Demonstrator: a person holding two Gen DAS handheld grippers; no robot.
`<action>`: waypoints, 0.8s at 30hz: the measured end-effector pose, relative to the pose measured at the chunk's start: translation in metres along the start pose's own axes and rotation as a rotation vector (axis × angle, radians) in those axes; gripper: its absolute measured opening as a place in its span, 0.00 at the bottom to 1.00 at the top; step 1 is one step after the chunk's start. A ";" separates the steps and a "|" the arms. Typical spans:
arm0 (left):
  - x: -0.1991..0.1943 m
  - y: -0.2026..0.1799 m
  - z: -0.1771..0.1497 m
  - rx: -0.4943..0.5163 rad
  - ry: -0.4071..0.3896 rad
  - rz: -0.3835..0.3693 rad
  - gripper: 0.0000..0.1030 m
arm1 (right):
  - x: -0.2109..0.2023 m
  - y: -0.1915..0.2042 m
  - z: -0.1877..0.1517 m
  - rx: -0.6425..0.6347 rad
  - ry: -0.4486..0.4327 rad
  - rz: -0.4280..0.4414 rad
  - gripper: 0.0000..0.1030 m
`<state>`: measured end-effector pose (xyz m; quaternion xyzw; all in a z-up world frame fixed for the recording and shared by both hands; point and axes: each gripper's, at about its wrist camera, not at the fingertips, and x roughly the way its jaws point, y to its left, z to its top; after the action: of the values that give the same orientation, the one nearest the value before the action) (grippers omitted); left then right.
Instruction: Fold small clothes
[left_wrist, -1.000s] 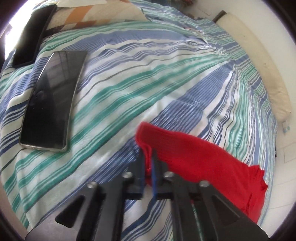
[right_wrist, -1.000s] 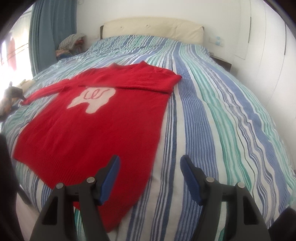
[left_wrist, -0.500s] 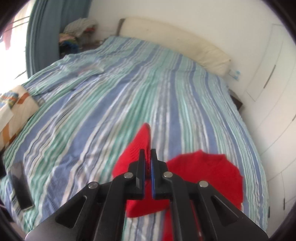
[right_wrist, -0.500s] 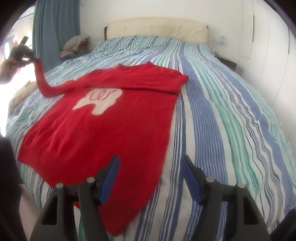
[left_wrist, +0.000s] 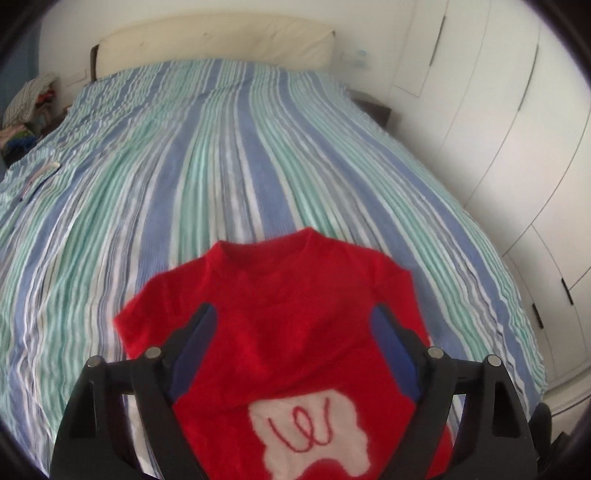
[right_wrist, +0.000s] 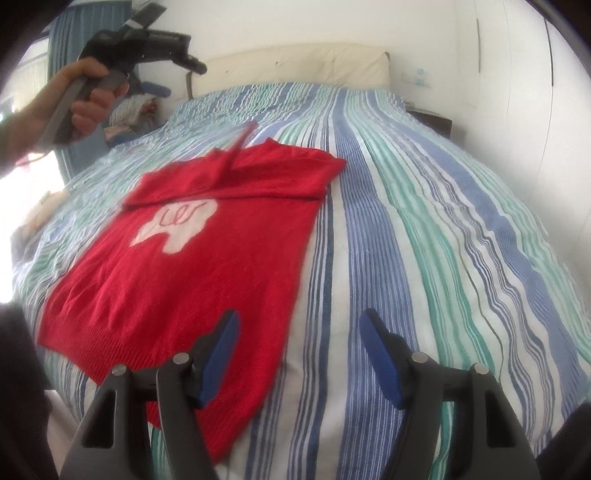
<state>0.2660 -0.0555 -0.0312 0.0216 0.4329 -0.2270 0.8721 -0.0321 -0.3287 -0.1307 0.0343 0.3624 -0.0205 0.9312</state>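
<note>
Striped bed (right_wrist: 424, 229): left hand (right_wrist: 85, 96) raised (tongs (left_wrist: 293, 328) just opened) above sweater (right_wrist: 192, 266).

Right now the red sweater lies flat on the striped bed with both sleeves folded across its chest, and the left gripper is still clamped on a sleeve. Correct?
Not quite. The left gripper is open; its jaws have just been opening, nothing pinched between them, as the left wrist view shows. The red sweater does lie on the striped bed, sleeves folded across.

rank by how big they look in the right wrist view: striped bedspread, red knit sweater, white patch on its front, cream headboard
1. striped bedspread
2. red knit sweater
3. cream headboard, though it is farther off, so its true size is unsure
4. white patch
</note>
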 end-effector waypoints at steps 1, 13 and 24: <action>-0.002 0.018 -0.012 -0.029 0.008 0.028 0.84 | -0.002 -0.002 0.000 0.007 -0.004 0.001 0.65; 0.014 0.080 -0.136 0.050 0.155 0.185 0.80 | 0.013 -0.012 -0.002 0.085 0.044 0.027 0.65; 0.048 0.128 -0.165 -0.396 0.021 0.224 0.25 | 0.011 -0.013 -0.009 0.068 0.070 -0.035 0.65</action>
<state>0.2216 0.0798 -0.1911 -0.0998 0.4729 -0.0390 0.8746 -0.0304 -0.3413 -0.1455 0.0603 0.3942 -0.0480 0.9158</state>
